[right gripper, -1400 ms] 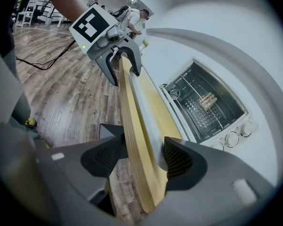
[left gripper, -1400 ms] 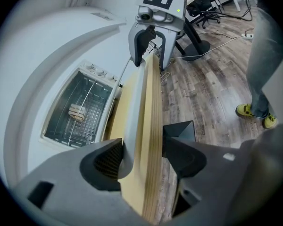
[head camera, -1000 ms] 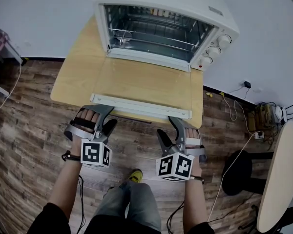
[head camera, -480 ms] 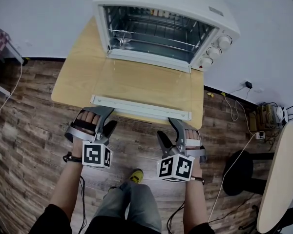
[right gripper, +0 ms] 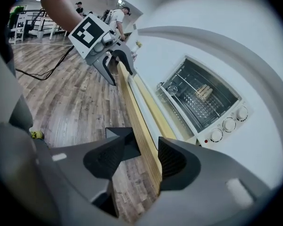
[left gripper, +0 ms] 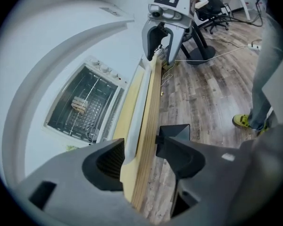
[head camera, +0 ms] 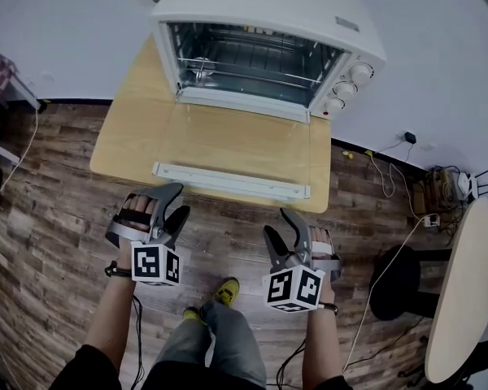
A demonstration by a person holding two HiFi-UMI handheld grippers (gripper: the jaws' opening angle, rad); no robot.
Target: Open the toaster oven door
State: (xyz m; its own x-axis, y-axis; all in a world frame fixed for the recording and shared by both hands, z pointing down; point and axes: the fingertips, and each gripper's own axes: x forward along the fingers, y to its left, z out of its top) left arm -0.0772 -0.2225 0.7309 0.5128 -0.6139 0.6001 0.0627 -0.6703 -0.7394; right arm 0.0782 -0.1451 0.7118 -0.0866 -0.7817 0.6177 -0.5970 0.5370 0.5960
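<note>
One oven (head camera: 260,51) (seemingly three knobs (head camera: 345,89))

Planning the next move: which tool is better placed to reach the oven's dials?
Probably right. The round white dials sit at the white toaster oven's right end, on the right tool's side; the left tool would cross the lowered glass door. Both tools' jaws, just closing, stand apart, nothing gripped between them.
</note>
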